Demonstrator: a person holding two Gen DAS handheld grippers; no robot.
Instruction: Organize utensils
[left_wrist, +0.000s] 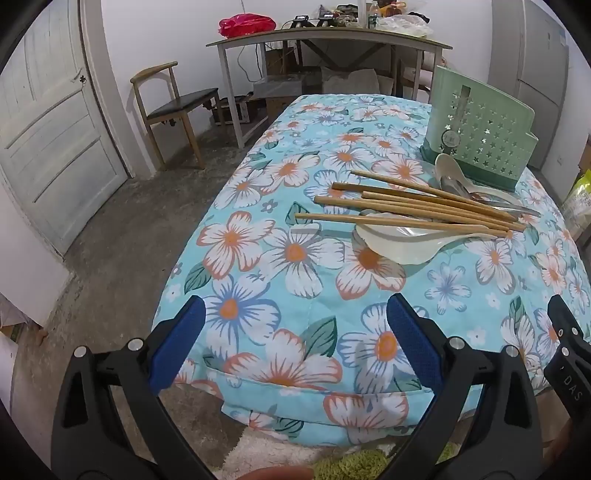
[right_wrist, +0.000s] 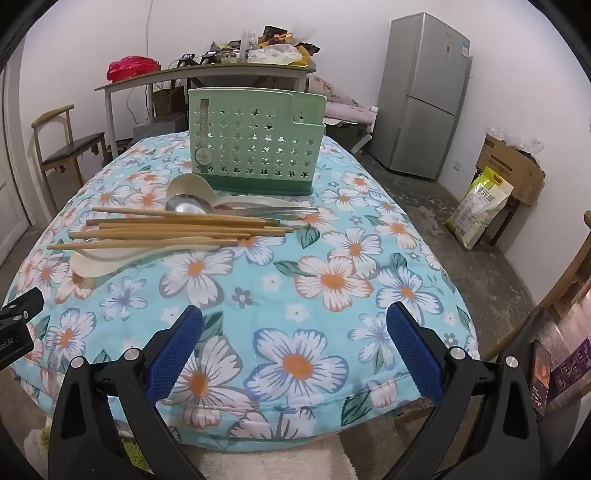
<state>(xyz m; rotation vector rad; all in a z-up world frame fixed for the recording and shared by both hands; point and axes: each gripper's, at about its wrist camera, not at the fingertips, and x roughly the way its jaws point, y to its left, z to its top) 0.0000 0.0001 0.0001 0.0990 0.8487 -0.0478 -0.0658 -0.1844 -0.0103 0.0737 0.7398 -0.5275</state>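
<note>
Several wooden chopsticks (left_wrist: 424, 206) lie in a loose pile on the floral tablecloth (left_wrist: 295, 295), across a white ladle-like spoon (left_wrist: 399, 240), a second white spoon (left_wrist: 450, 168) and a metal spoon (left_wrist: 491, 199). A green star-punched utensil holder (left_wrist: 480, 140) stands upright just behind them. In the right wrist view I see the chopsticks (right_wrist: 177, 229), white spoon (right_wrist: 110, 260), metal spoon (right_wrist: 184, 206) and holder (right_wrist: 255, 144). My left gripper (left_wrist: 295, 332) is open and empty over the table's near edge. My right gripper (right_wrist: 295, 332) is open and empty, also well short of the pile.
A wooden chair (left_wrist: 173, 110) and a white door (left_wrist: 48, 140) are at the left. A cluttered desk (left_wrist: 325, 40) stands behind the table. A grey fridge (right_wrist: 421, 96), a cardboard box (right_wrist: 509, 166) and a green bag (right_wrist: 480, 206) are at the right.
</note>
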